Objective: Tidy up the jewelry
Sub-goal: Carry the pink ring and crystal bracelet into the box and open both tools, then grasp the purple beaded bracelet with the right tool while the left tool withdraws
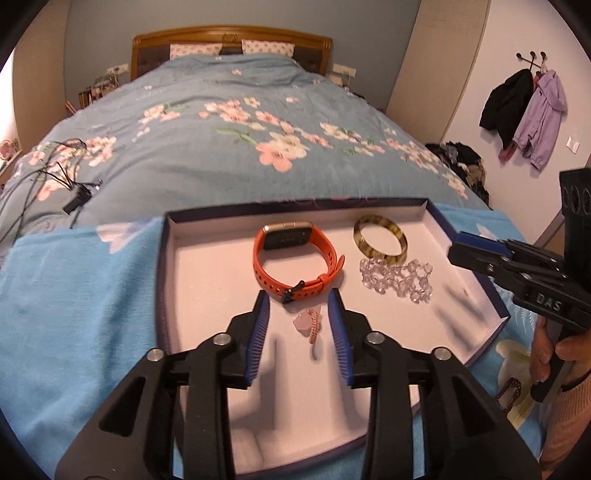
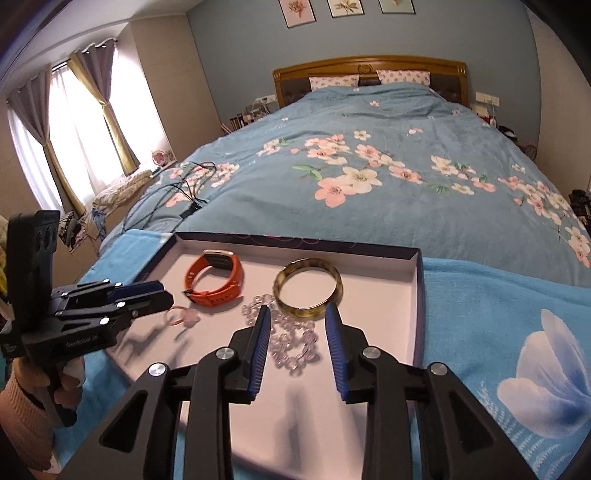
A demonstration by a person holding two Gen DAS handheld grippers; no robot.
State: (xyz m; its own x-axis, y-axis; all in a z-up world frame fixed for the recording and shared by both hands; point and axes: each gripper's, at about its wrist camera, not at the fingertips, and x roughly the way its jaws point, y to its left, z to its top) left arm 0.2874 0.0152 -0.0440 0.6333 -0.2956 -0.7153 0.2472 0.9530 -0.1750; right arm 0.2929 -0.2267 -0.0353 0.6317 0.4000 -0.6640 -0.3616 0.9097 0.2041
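Left wrist view showed the left gripper with jaws wide and empty over the pink ring in the tray, likely lined up to grasp; the right gripper, equally spread and empty, hung above the crystal bracelet.

bed: floral blue quilt, two pillows at its wooden headboard | cables: black, on bed's left side | curtains: at window left of bed | prints: three, on wall above headboard | jackets: black and lilac, hung on wall right of bed
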